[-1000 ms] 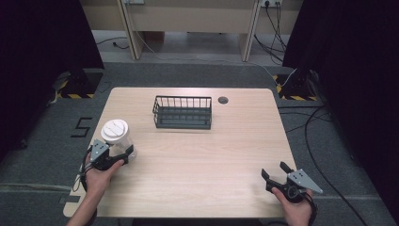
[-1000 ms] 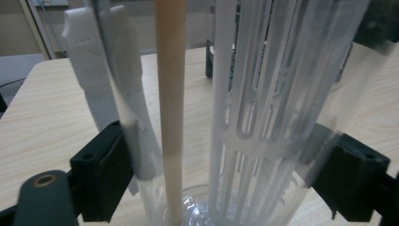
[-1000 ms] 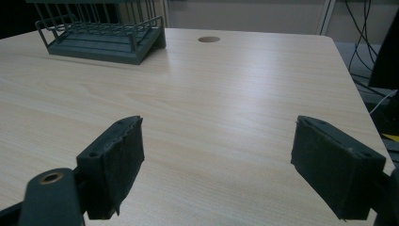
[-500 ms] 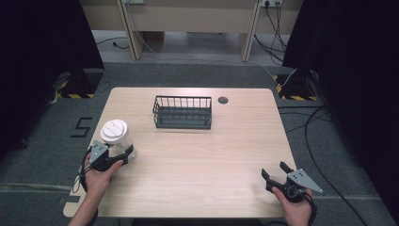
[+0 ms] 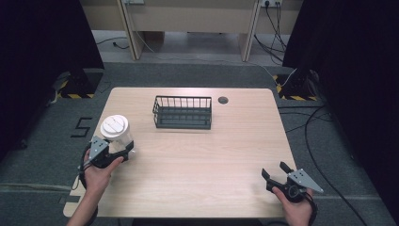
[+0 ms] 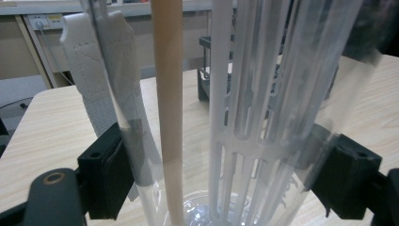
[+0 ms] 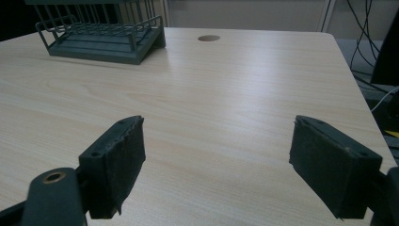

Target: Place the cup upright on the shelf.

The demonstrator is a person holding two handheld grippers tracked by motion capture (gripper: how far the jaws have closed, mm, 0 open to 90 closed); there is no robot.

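Your left gripper (image 5: 123,151) is clamped on the clear plastic cup with the white lid (image 5: 115,132), pads low on the wall, one each side. That low grip keeps the cup upright and leaves the lid free. In the left gripper view the cup (image 6: 226,117) sits between the jaws, and through its wall you can see white plastic cutlery (image 6: 244,94), a pale wooden stick (image 6: 168,108) and a folded white napkin (image 6: 101,80) standing on end. Judging by that load, tipping it would spill things, so upright makes sense.

The cup is at the left edge of the light wood table (image 5: 226,150), near your side; whether its base touches the top, I can't tell.

Your right gripper (image 5: 277,173) is spread wide with nothing between the jaws, parked near the right front corner, well apart from the cup. It looks like it's on standby.

The dark wire basket (image 5: 182,112) sits toward the far middle, well clear of both grippers. It's probably the drop target. A small round cable hole (image 5: 223,100) is just right of it.
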